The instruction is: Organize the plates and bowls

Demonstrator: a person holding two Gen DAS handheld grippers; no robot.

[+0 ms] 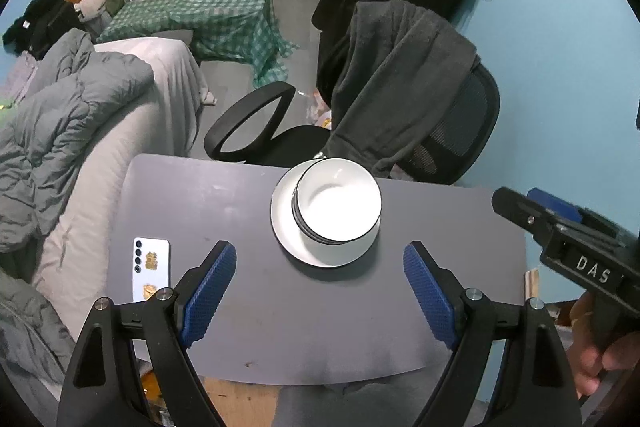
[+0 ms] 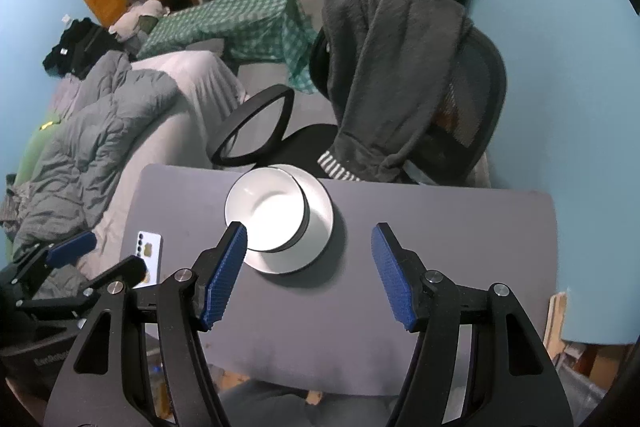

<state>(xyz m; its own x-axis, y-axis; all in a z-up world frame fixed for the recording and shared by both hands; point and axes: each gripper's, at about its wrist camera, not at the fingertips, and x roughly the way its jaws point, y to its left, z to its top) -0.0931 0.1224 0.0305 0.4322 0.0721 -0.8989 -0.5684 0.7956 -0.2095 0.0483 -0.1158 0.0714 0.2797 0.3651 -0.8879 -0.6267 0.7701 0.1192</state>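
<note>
Hovering both tools, left tool (image 1: 320, 291) and right tool (image 2: 310, 275), spread and empty above the tabletop (image 1: 248, 307), we judge the stacked bowls (image 1: 338, 201) on the plates (image 1: 288, 231) done; back away cleanly.

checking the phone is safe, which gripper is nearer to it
Left. The left gripper hovers just right of the phone; the right gripper sits farther right, past the plate.

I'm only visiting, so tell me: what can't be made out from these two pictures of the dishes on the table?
- How many bowls are stacked: both views, only dark rims show at the side.
- The middle of the plate: both views, covered by the bowls.
- The table's near edge: left view, the left tongs cut across it.
- The person: only a hand shows, at the picture edge.
</note>
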